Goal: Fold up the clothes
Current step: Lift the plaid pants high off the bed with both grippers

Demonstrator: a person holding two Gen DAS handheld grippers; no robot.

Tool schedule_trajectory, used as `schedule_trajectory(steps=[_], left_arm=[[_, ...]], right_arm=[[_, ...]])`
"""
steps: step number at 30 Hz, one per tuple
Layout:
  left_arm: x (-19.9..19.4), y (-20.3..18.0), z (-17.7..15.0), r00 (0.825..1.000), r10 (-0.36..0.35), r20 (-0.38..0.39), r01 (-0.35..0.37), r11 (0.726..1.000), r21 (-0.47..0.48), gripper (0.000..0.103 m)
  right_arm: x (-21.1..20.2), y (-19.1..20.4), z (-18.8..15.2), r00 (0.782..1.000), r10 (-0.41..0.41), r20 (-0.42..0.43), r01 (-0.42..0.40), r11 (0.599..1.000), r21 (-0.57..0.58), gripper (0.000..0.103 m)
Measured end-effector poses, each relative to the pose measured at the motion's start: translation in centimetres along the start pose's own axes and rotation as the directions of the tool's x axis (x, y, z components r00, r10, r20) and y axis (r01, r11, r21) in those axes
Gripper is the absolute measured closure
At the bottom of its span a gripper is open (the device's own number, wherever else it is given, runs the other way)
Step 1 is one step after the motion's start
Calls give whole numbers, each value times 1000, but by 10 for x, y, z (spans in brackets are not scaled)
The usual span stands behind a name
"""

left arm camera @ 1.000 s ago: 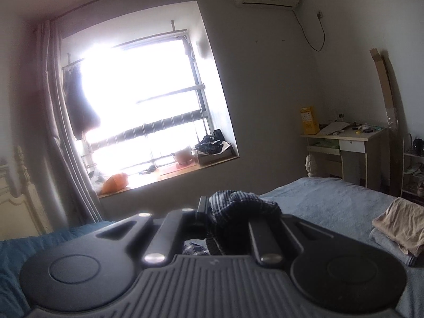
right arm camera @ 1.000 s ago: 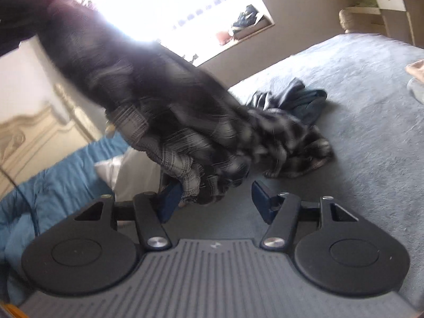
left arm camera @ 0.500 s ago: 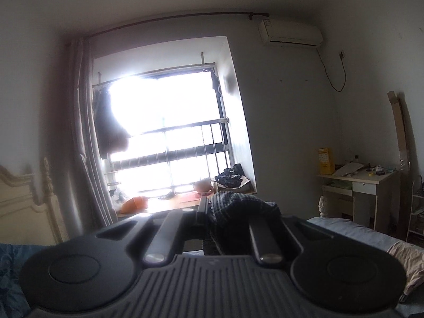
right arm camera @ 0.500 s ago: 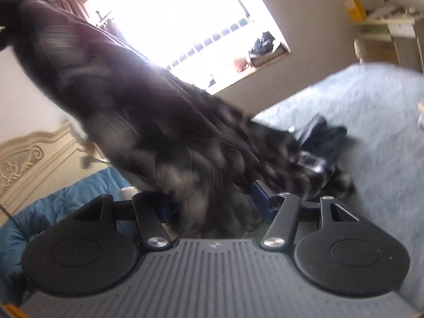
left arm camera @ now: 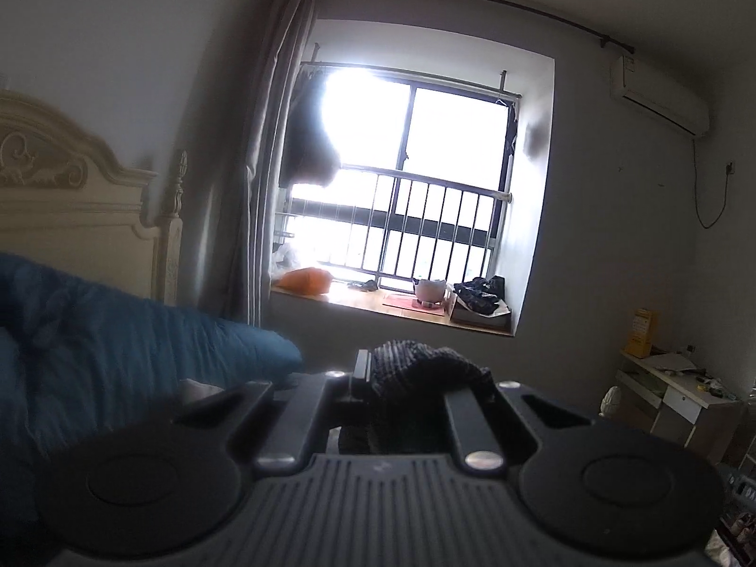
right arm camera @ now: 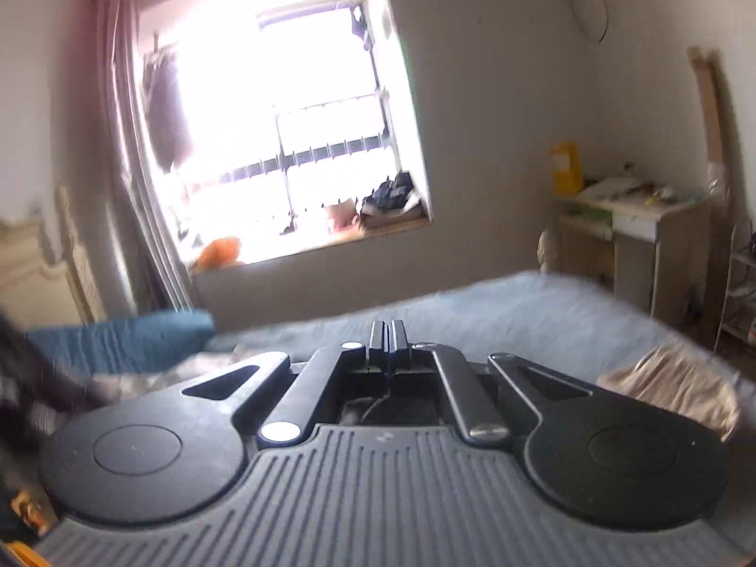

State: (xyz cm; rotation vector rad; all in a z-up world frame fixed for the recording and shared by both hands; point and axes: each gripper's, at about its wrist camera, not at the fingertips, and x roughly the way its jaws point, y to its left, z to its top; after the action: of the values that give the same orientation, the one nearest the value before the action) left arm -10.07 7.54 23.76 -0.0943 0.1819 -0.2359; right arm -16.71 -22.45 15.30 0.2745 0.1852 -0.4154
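Observation:
My left gripper (left arm camera: pixel 401 373) is raised and aimed at the window, shut on a bunched dark plaid garment (left arm camera: pixel 425 368). The cloth bulges over the fingers, hides the right fingertip and hangs down out of sight. My right gripper (right arm camera: pixel 388 342) is held over the grey-blue bed (right arm camera: pixel 519 312) with its two pads pressed together. No cloth shows between them. A dark blurred strip of the plaid garment (right arm camera: pixel 23 387) crosses the left edge of the right wrist view. A folded beige garment (right arm camera: pixel 671 387) lies on the bed at the right.
A blue duvet (left arm camera: pixel 118 330) is heaped at the head of the bed beside a cream headboard (left arm camera: pixel 71 189). The window sill (left arm camera: pixel 401 307) holds a pot and dark clothes. A small desk (right arm camera: pixel 638 217) stands in the right corner with a wire rack beside it.
The right gripper went from open, with plaid cloth draped in front, to shut, and the cloth now shows only at the left edge. The left gripper swung left, still holding the garment.

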Motion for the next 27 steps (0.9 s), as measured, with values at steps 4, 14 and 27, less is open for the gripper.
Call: schedule_trajectory(steps=[4, 14, 27], left_arm=[[-8, -4, 0, 1000, -8, -9, 8, 1000, -8, 93], [-30, -16, 15, 998, -46, -45, 47, 999, 22, 93], [-77, -47, 87, 985, -161, 55, 160, 987, 23, 93]], right_arm=[[-23, 4, -4, 992, 127, -13, -127, 992, -1, 100], [-97, 111, -92, 789, 593, -162, -613, 779, -134, 39], [-138, 110, -97, 856, 513, 69, -481, 837, -261, 16]])
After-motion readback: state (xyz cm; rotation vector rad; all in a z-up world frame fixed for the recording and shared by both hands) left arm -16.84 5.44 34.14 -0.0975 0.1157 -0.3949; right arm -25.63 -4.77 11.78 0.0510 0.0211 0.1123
